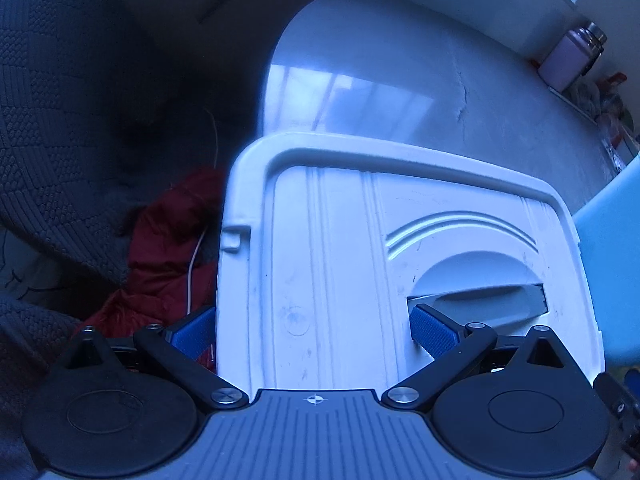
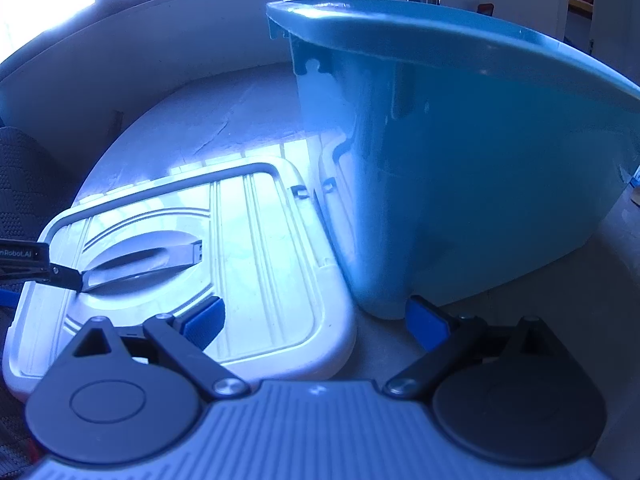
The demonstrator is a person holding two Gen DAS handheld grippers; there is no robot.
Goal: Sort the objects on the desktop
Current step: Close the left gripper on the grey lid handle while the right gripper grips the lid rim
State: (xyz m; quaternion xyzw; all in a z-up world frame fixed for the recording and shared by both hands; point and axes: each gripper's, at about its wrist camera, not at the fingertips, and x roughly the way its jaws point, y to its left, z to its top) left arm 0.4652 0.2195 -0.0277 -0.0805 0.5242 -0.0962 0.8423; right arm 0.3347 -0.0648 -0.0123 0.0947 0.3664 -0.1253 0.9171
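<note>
Two hand-held grippers open, white lid (image 1: pixel 340 264) beside blue bin (image 2: pixel 460 160)

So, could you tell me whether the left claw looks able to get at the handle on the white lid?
Probably yes: the left claw is open right over the white lid, one finger already at the handle, nothing between.

Blue bin (image 2: pixel 460 152) interior hidden

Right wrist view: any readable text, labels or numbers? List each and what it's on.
"n Robot.AI" on the left gripper body at the left edge; its first letters are cut off.
Nothing readable on the white lid or blue bin.
Shelf items behind are too small to read.
</note>
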